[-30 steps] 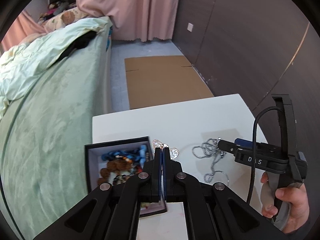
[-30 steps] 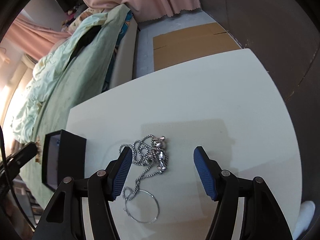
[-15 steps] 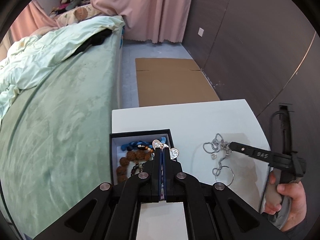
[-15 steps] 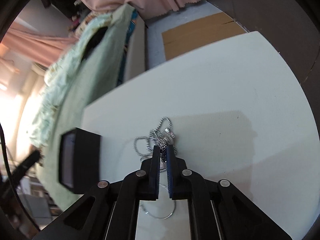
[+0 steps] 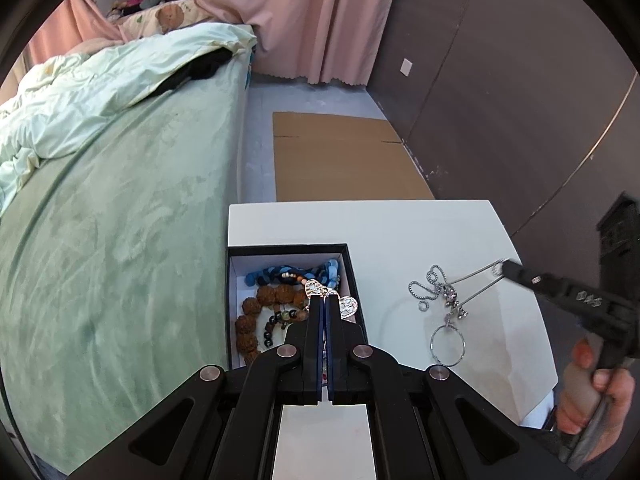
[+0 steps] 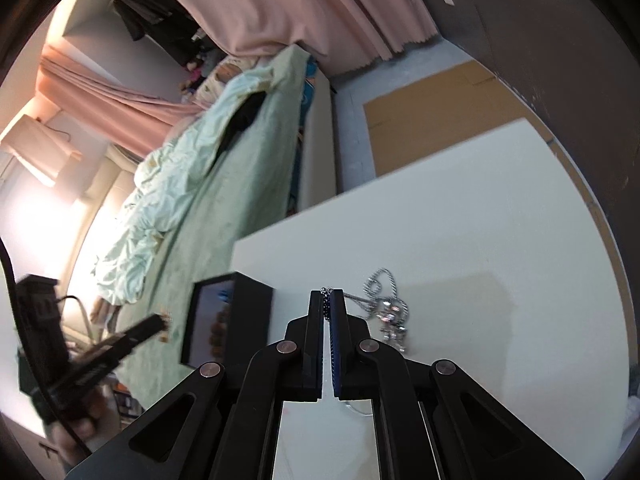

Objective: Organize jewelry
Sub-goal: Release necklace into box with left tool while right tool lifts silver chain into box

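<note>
Green bed (image 5: pixel 120 240) at far left. Black box (image 5: pixel 352 276) on white bench (image 5: pixel 400 224), holding beads and blue cord. Left gripper (image 5: pixel 325 300) above box, fingers clenched on heart pendants (image 5: pixel 316 288). Right gripper (image 6: pixel 327 293) clenched on silver chain (image 5: pixel 440 292), lifting one strand; rest of chain lies on bench, right of box.

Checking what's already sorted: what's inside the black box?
Inside the black box: a blue braided bracelet, brown bead bracelet, dark bead strand. The left tool covers the near corner.
</note>
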